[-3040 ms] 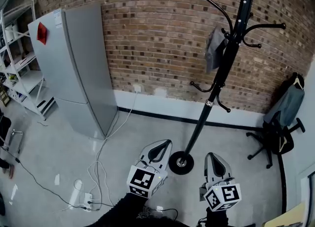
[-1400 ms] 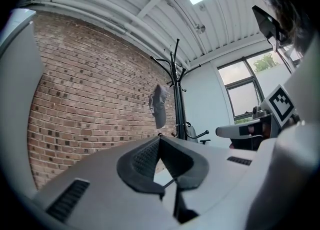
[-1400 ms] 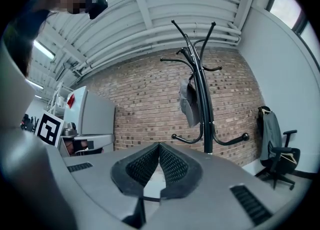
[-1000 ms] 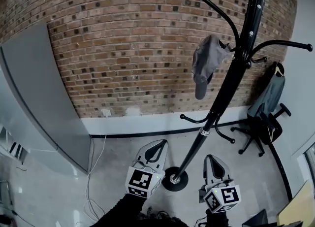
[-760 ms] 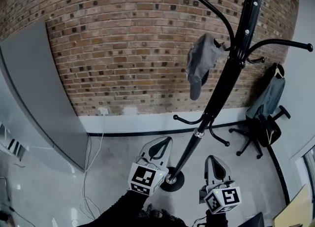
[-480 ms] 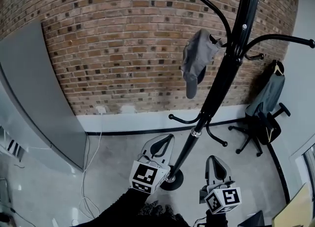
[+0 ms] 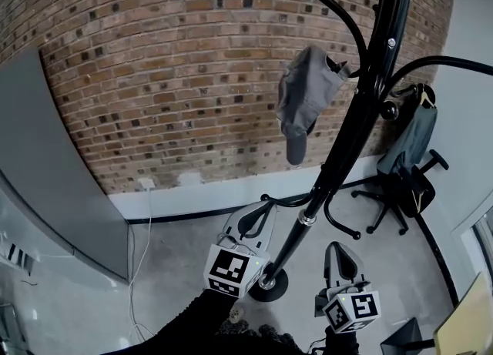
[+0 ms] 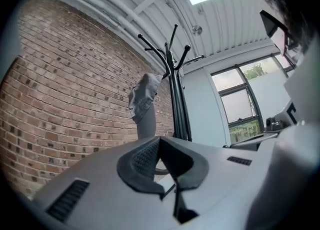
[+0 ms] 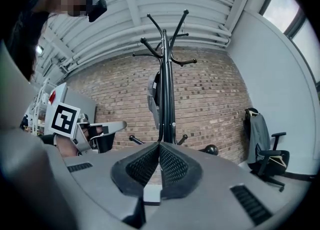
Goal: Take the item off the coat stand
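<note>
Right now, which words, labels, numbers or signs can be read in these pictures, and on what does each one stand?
No text can be read.
Grey cap on the coat stand: a small pale mark, too blurred to read.
Left gripper and right gripper: their cubes bear black-and-white square markers, no letters.

A grey cap (image 7: pixel 302 99) hangs limp, brim pointing down, high on the black coat stand (image 7: pixel 350 126), just left of its pole.
</note>
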`<state>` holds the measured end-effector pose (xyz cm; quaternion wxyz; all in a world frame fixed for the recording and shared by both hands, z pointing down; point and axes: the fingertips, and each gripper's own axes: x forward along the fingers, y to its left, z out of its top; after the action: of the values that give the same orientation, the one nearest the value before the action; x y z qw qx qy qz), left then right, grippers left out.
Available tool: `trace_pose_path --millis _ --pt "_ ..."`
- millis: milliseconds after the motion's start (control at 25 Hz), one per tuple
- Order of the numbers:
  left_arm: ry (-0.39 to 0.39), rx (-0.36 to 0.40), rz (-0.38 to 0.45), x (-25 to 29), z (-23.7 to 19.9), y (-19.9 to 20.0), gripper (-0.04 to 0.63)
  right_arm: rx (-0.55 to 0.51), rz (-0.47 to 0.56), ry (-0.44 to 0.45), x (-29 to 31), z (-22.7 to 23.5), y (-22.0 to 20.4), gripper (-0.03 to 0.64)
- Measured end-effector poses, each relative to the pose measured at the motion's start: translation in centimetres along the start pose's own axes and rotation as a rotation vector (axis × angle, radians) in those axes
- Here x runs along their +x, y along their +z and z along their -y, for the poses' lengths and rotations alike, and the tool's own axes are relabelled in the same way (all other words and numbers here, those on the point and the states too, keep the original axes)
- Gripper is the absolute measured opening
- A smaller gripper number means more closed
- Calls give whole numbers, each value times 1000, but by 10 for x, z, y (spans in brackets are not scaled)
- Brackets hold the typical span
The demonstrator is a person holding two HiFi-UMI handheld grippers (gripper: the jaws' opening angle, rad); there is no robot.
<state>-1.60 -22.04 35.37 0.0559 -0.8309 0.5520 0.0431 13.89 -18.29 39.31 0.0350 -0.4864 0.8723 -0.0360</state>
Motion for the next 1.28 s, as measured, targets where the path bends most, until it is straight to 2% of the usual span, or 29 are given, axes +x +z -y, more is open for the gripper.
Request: trace_pose_path --millis 240,600,720,840,880,1000,1040,1280 --pt "-47 23 28 28 -28 13 5 -3 15 -60 25 3 5 9" --pt "-31 74 18 66 -83 -2 5 34 62 -129 42 10 9 9" --pt "-45 93 23 77 -84 5 5 1 28 -173 44 18 4 9" --pt "-87 111 54 86 -67 21 8 -6 26 -195 47 21 5 9" --pt "-99 115 60 90 -60 24 28 -5 27 -202 48 22 5 9" --pt "-117 142 29 101 -47 21 208 -4 29 -228 48 26 4 9" --pt "-118 153 12 104 -45 18 247 -4 29 -235 48 27 4 9" --pt "-144 161 -22 111 -47 22 385 2 36 -263 45 32 4 9"
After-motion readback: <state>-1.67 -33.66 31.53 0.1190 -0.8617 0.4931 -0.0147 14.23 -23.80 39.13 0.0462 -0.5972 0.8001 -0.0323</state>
